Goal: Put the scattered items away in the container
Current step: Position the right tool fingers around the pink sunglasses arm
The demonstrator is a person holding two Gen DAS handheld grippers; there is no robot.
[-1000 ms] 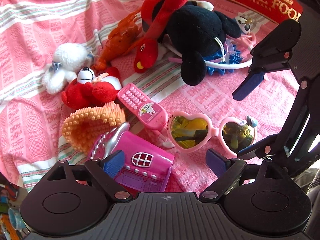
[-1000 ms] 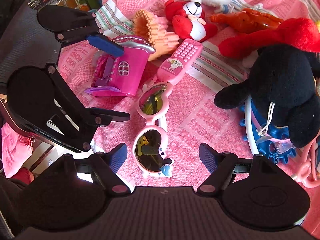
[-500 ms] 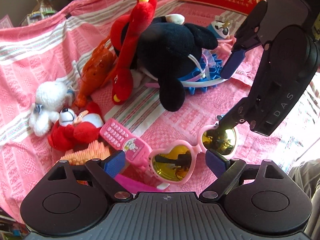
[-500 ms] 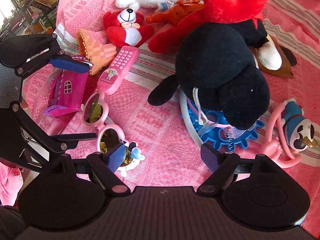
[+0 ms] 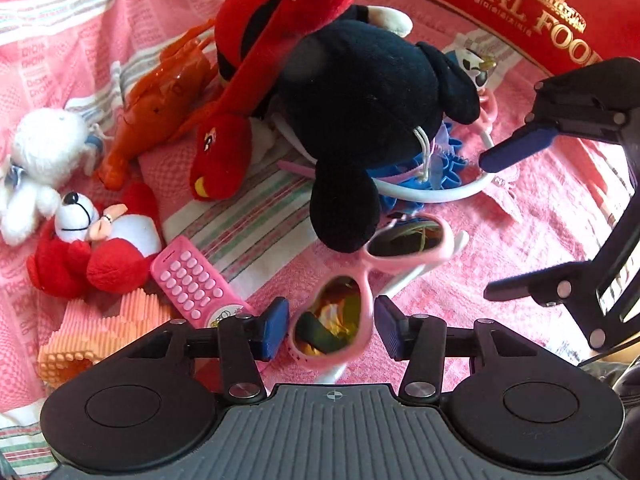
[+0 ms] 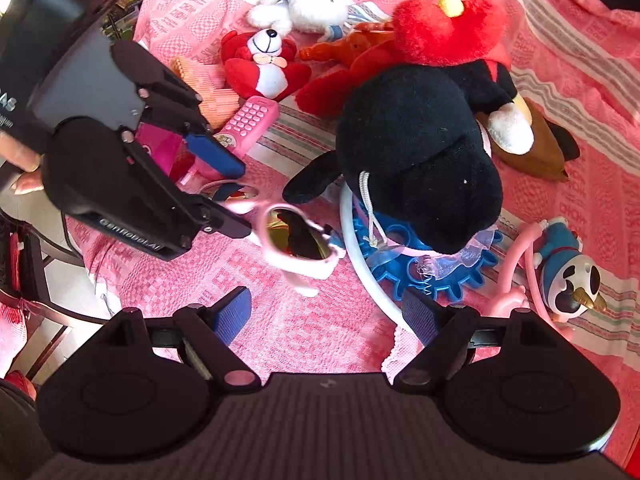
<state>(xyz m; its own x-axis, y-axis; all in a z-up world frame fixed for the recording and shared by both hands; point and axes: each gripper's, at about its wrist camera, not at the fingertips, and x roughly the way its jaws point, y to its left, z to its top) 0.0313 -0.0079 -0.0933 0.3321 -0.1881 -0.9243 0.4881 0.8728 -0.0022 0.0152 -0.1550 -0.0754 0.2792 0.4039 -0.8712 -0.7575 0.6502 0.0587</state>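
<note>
Between left claw (image 5: 331, 330) pads: pink heart-shaped sunglasses (image 5: 362, 280), one lens pinched, frame tilting up off pink cloth (image 5: 500, 256) beside black plush (image 5: 372, 120). Jaws just closing onto them. Right claw (image 6: 326, 316) hanging wide open, gripping nothing, near blue gear toy (image 6: 416, 268). Red box (image 5: 520, 4) sitting at far edge.

I'm seeing left gripper (image 6: 234, 200) at nine o'clock closing on pink sunglasses (image 6: 296, 240) | right gripper (image 6: 326, 314) gaping, empty

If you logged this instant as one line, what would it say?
left tool: jaws just closing, gripping pink heart sunglasses, lifted off cloth | right tool: open, empty, above pink cloth | red box: sunglasses not inside yet
</note>
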